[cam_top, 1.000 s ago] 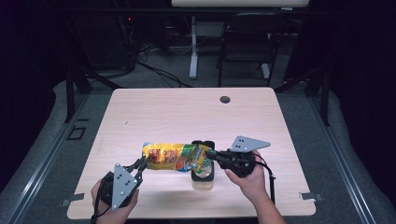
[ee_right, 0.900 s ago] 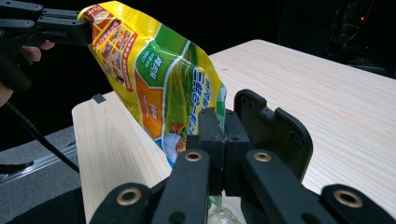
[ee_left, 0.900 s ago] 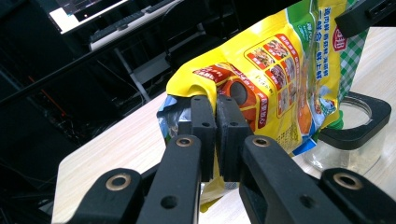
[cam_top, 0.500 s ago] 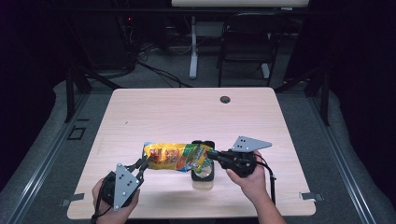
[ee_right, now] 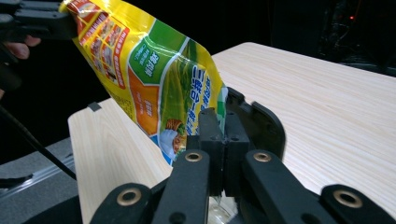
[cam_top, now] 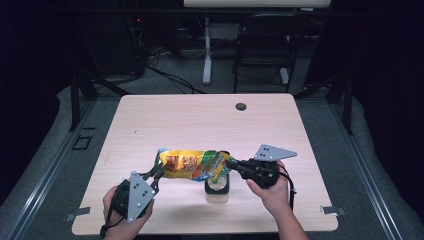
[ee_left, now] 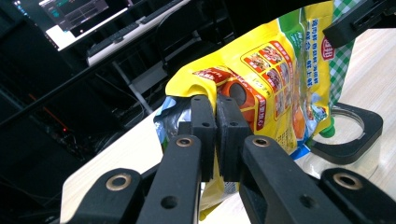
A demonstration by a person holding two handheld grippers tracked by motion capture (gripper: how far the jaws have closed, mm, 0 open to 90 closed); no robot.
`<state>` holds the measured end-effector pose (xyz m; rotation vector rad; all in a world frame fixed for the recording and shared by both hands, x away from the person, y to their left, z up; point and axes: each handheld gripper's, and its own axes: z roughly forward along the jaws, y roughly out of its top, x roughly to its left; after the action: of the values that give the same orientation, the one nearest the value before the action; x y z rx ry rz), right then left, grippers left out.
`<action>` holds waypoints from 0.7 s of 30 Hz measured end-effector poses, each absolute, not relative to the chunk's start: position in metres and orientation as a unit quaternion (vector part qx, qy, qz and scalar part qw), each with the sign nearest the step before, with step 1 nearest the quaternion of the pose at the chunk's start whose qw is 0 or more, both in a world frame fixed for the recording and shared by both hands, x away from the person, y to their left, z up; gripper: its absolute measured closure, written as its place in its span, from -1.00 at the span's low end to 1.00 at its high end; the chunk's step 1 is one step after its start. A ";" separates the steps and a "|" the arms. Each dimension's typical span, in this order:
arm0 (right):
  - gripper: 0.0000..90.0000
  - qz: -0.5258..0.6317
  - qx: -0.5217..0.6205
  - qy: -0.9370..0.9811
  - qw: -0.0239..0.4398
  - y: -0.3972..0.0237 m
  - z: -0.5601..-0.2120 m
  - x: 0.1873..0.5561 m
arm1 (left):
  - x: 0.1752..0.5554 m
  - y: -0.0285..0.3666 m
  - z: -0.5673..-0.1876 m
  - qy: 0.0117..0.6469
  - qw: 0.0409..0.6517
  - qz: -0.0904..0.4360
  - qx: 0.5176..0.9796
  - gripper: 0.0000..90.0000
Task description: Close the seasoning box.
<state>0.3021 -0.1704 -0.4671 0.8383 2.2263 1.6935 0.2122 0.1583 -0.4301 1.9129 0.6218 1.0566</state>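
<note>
One yellow snack pouch (cam_top: 192, 165), its small print probably Chinese, is hanging clamped between the left claw (cam_top: 159, 167) and right claw (cam_top: 231, 163), above one jar (cam_top: 218, 187).

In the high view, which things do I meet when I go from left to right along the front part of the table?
Left gripper → yellow bag → right gripper → right hand.

pouch (cam_top: 192, 165) above jar (cam_top: 218, 186) | left tongs (cam_top: 159, 170) left end | right tongs (cam_top: 231, 164) right end
</note>
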 end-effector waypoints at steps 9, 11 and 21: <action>1.00 0.560 0.288 0.768 0.118 -0.175 -0.469 0.302 | 0.214 0.154 -0.435 0.246 0.421 0.418 0.766 0.95; 0.99 0.562 0.287 0.767 0.118 -0.175 -0.471 0.302 | 0.214 0.154 -0.436 0.249 0.424 0.417 0.764 0.95; 0.99 0.563 0.286 0.767 0.118 -0.175 -0.471 0.302 | 0.213 0.155 -0.437 0.247 0.426 0.418 0.764 0.94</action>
<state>0.3017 -0.1750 -0.4711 0.8374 2.2433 1.6459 0.2134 0.1553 -0.4368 1.9091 0.6179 1.0453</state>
